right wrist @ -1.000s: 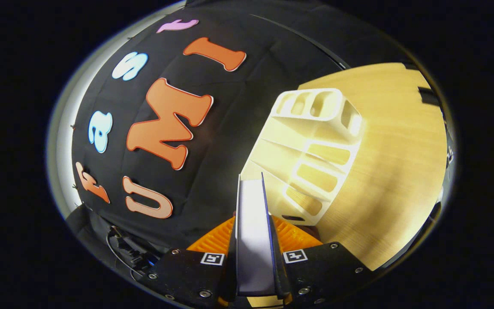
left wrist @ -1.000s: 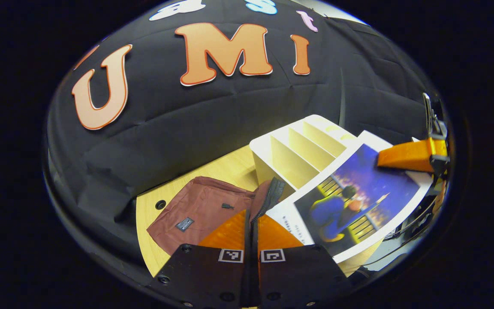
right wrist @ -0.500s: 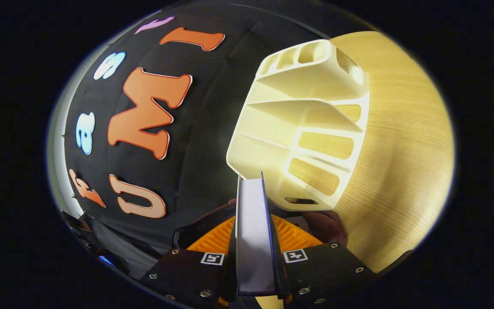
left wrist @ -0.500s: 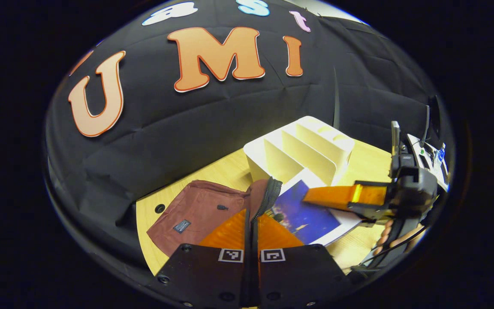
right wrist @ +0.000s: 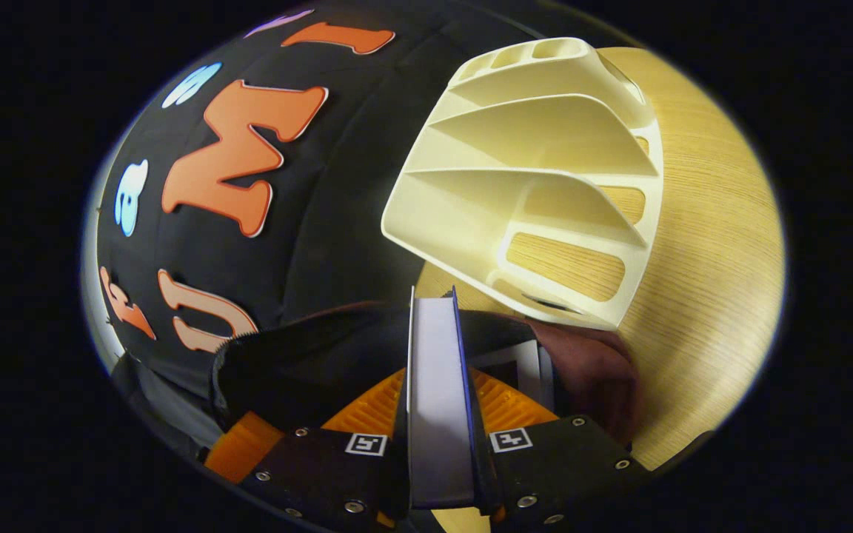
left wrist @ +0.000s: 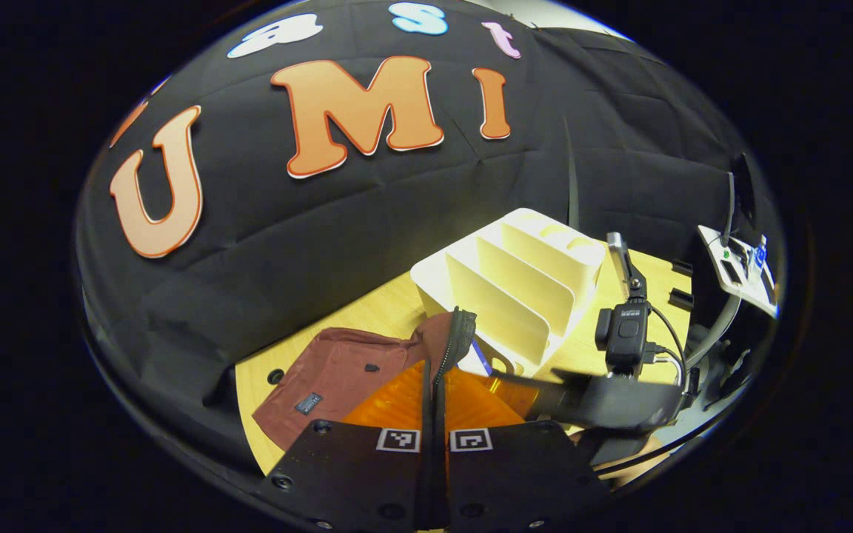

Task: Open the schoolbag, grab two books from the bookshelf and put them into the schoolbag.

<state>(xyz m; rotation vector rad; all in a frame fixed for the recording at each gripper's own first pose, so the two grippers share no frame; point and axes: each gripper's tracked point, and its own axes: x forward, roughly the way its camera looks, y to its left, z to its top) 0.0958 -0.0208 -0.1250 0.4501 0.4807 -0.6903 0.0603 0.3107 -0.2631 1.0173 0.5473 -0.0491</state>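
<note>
Book going into the held-open schoolbag, with a snag at the mouth the main risk.

On the tabletop's left part the schoolbag (left wrist: 338,370) lies flat; the left gripper (left wrist: 434,385) is clamped on its zipper flap (left wrist: 457,337), lifting the mouth. The right gripper (right wrist: 437,414) pinches a book (right wrist: 437,385) on edge, part-way into the opening, another book (right wrist: 519,366) seemingly inside already. The bookshelf (left wrist: 515,281) stands just beside; if the flap slips or the book tilts, its corner could catch the rim.
</note>
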